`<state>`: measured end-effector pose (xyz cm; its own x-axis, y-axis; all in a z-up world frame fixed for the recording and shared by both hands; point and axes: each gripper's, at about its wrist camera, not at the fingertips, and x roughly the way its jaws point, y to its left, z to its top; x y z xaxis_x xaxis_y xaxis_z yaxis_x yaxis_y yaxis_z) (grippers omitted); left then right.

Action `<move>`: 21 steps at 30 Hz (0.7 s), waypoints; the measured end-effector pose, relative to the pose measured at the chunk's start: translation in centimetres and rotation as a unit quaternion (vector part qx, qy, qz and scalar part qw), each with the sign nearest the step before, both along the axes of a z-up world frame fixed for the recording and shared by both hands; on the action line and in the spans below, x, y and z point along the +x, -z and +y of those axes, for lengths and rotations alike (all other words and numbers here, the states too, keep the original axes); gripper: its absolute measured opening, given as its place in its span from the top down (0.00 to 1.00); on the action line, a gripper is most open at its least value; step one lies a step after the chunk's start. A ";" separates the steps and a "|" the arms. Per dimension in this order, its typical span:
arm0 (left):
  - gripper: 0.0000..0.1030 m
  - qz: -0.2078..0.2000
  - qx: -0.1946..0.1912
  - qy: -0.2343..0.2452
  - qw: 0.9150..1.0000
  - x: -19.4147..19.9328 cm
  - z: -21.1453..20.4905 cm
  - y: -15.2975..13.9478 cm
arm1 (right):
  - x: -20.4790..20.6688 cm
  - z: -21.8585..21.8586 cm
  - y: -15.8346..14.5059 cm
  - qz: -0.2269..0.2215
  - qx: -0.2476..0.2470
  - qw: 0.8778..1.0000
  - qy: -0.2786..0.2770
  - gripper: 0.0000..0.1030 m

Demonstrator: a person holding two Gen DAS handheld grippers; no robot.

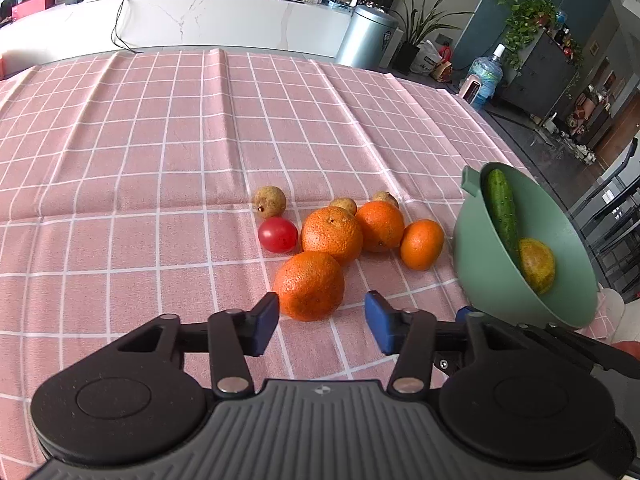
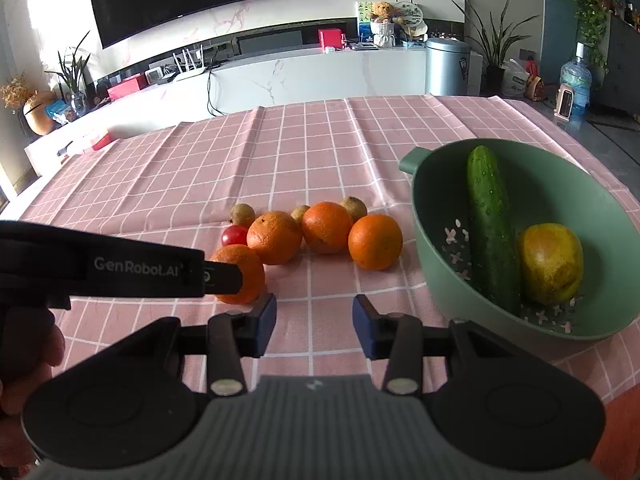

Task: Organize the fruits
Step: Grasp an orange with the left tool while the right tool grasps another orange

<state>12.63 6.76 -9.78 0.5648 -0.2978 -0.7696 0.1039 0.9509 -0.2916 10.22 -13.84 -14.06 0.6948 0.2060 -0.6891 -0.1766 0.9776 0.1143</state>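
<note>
Several oranges lie grouped on the pink checked cloth, with a red tomato [image 1: 277,234] and three small brown fruits such as one [image 1: 269,201] behind them. The nearest orange [image 1: 309,285] sits just beyond my open, empty left gripper [image 1: 322,322]. A green colander bowl [image 1: 476,264] at the right holds a cucumber [image 1: 503,210] and a yellow-green fruit [image 1: 537,265]. My right gripper [image 2: 315,326] is open and empty, in front of the oranges and left of the bowl [image 2: 436,248]. The left gripper body [image 2: 120,266] partly hides the nearest orange [image 2: 248,280].
The cloth-covered table [image 1: 160,160] extends left and back. Its right edge drops off just past the bowl. A white counter [image 2: 320,72], a bin [image 2: 446,66] and plants stand beyond the table.
</note>
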 end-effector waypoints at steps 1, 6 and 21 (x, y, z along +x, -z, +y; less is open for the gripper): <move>0.41 0.001 0.001 -0.004 1.000 0.2 -0.1 0.1 | 0.2 0.0 0.1 0.003 0.001 1.000 0.002 0.62; 0.41 0.019 0.006 -0.016 1.000 1.2 -0.5 1.1 | 0.7 0.1 0.5 0.013 -0.002 1.000 -0.001 0.62; 0.52 0.004 0.015 -0.063 0.998 1.3 1.4 -0.1 | 1.9 3.0 0.6 -0.004 -0.039 0.998 -0.054 0.61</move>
<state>13.89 8.20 -9.65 0.5894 -0.2016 -0.7823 -0.0190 0.9646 -0.2629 12.14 -10.87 -14.66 0.6774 0.2258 -0.7001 -0.2816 0.9588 0.0367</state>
